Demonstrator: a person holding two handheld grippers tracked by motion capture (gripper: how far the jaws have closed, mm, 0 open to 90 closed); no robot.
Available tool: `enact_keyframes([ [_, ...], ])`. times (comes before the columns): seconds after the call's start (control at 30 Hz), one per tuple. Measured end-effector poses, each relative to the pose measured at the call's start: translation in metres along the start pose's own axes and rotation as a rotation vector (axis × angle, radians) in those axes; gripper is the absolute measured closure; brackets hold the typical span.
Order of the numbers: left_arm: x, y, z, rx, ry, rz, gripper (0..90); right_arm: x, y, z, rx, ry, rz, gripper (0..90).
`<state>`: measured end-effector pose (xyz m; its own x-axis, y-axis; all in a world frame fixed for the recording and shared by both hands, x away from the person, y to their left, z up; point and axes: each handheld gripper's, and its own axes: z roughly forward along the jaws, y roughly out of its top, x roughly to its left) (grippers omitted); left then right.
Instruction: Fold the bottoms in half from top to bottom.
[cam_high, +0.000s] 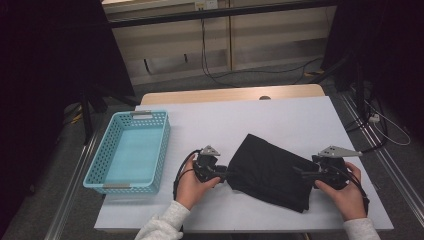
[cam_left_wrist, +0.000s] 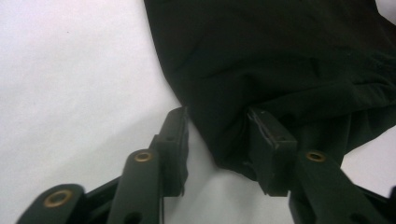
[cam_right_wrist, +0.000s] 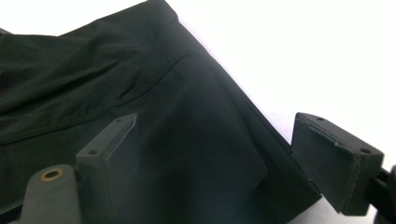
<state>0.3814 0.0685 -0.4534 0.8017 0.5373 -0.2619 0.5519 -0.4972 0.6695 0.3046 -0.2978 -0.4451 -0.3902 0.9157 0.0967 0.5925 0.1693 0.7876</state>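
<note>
While the person's two hands rest at the near edge, the scene counts out as follows.

Cloth: one black folded garment (cam_high: 272, 171), lying flat on the white table cover (cam_high: 280, 117), slanted, its narrow corner toward the left gripper and its wide end toward the right gripper.

Grippers: two. The left gripper (cam_high: 223, 174) sits at the garment's left corner; the right gripper (cam_high: 304, 175) sits over the garment's right end.

Left jaws: in the left gripper view the left gripper (cam_left_wrist: 217, 135) has its jaws at a middling gap, the garment (cam_left_wrist: 280, 60) corner between them, one pad against the fabric, the other just beside it; whether they pinch yet I cannot tell.

Right jaws: in the right gripper view the right gripper (cam_right_wrist: 215, 158) stands wide, one jaw over the garment (cam_right_wrist: 93, 74), the other past its edge above white cover.

Basket: one light-blue basket (cam_high: 107, 147), left of the garment, well apart from it.

Edges: the garment's near hem lies close to the cover's front edge.

Open room: bare cover beyond the garment, and between garment and basket.
</note>
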Motion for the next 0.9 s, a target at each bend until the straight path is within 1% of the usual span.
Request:
enact_keyframes([
  [0.07, -0.0016, 0.0000, 0.0007, 0.000, 0.011, 0.002, 64.0, 0.0006, 0.0010, -0.0005, -0.004, 0.001, -0.003, 16.2],
  [0.17, -0.0015, 0.0004, 0.0013, 0.001, 0.014, -0.007, 67.3, 0.0018, 0.0026, -0.0003, -0.010, 0.001, -0.006, 16.3],
  [0.27, -0.0013, 0.0004, 0.0016, 0.001, 0.008, -0.025, 71.2, 0.0014, 0.0032, 0.0014, -0.005, 0.001, -0.010, 16.4],
  [0.4, -0.0027, 0.0007, 0.0024, 0.008, 0.001, -0.048, 78.7, -0.0007, 0.0040, 0.0024, -0.007, -0.001, -0.007, 16.4],
  [0.5, -0.0033, 0.0007, 0.0024, 0.012, 0.000, -0.070, 82.8, -0.0016, 0.0038, -0.0001, -0.020, 0.003, -0.003, 16.3],
  [0.6, -0.0034, 0.0009, 0.0018, 0.015, -0.001, -0.088, 84.0, -0.0018, 0.0034, -0.0012, -0.020, 0.002, -0.004, 16.3],
  [0.7, -0.0031, 0.0016, 0.0018, 0.017, 0.001, -0.095, 84.7, -0.0014, 0.0035, -0.0014, -0.020, 0.005, -0.009, 16.3],
  [0.83, 0.0009, 0.0034, 0.0005, 0.023, -0.007, -0.111, 85.1, -0.0015, 0.0039, -0.0027, -0.023, 0.003, -0.012, 16.3],
  [0.87, 0.0023, 0.0039, 0.0003, 0.019, -0.008, -0.122, 85.1, -0.0018, 0.0039, -0.0029, -0.024, 0.001, -0.014, 16.3],
  [0.9, 0.0030, 0.0042, 0.0002, 0.019, -0.007, -0.124, 85.2, -0.0023, 0.0038, -0.0035, -0.028, -0.005, -0.011, 16.3],
])
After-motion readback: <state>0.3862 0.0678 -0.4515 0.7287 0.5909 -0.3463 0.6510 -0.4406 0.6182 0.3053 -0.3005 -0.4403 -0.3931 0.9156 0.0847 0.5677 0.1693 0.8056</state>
